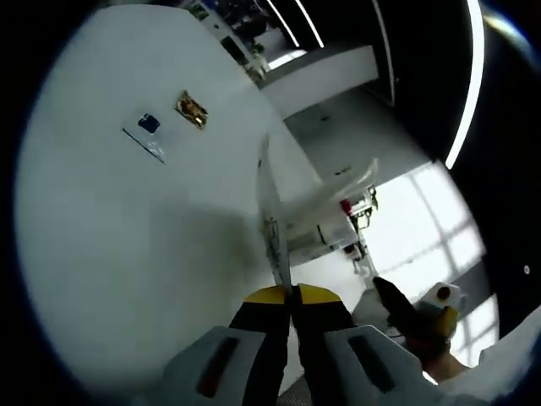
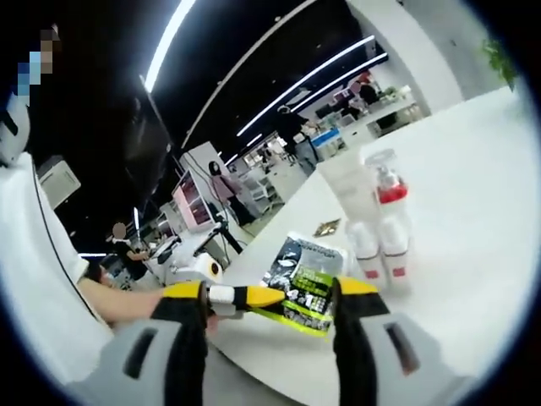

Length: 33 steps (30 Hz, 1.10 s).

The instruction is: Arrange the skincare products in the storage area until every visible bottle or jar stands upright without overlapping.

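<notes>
Lying just beyond the wide-open, empty right claw point(image 2: 270, 300), a green-labelled sachet point(image 2: 306, 283) (left claw point(image 1: 292, 296) closed).

A gold packet point(image 1: 192, 110) and a blue card point(image 1: 149, 123) are lying apart on the white table point(image 1: 110, 237). People point(image 2: 221, 183) are standing among desks point(image 2: 372, 118) under ceiling lights point(image 2: 169, 38).

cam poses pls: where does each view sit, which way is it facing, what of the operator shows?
Left gripper view: rides the left hand-held gripper, jaws together, facing the white table with the gold packet; a hand low right.
Right gripper view: rides the right hand-held gripper, jaws apart, facing the green sachet and bottles; a forearm at left.
Shared: table, packet.
</notes>
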### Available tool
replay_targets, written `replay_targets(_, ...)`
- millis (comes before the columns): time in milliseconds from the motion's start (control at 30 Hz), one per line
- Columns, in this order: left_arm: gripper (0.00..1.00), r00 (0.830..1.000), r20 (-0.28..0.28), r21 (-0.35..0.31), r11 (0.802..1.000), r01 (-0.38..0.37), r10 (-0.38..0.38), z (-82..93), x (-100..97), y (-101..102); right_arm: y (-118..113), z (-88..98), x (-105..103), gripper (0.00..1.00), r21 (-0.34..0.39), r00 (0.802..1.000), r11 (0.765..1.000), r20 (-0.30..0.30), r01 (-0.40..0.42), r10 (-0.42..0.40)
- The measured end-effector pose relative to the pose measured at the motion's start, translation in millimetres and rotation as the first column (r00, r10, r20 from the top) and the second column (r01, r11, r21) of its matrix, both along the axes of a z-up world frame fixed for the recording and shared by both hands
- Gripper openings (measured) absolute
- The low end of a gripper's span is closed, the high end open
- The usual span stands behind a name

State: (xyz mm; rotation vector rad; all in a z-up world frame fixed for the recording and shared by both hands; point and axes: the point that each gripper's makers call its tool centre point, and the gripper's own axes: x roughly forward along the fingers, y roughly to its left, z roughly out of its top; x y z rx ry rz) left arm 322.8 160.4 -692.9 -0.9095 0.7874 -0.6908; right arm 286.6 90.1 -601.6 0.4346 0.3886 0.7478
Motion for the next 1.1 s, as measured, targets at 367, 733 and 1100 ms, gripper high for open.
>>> replay_targets(367,0.0,0.999,-0.035,0.097,0.995,-0.01,0.013,-27.6,8.9,-1,-9,-5.4,3,0.62,-0.015,0.999,0.999,-0.009,0.035,-0.035)
replay_targets(733,0.01,0.999,0.046,0.312,0.95,0.009,-0.024,-38.3,12.4,2,-18,-3.9,5,0.62,-0.032,0.998,0.998,0.001,0.055,-0.055)
replay_targets(1100,0.07,0.99,0.114,0.439,0.898,0.029,-0.088,-48.5,20.2,12,-22,-3.6,3,0.63,-0.032,0.998,0.997,0.0,0.063,-0.064)
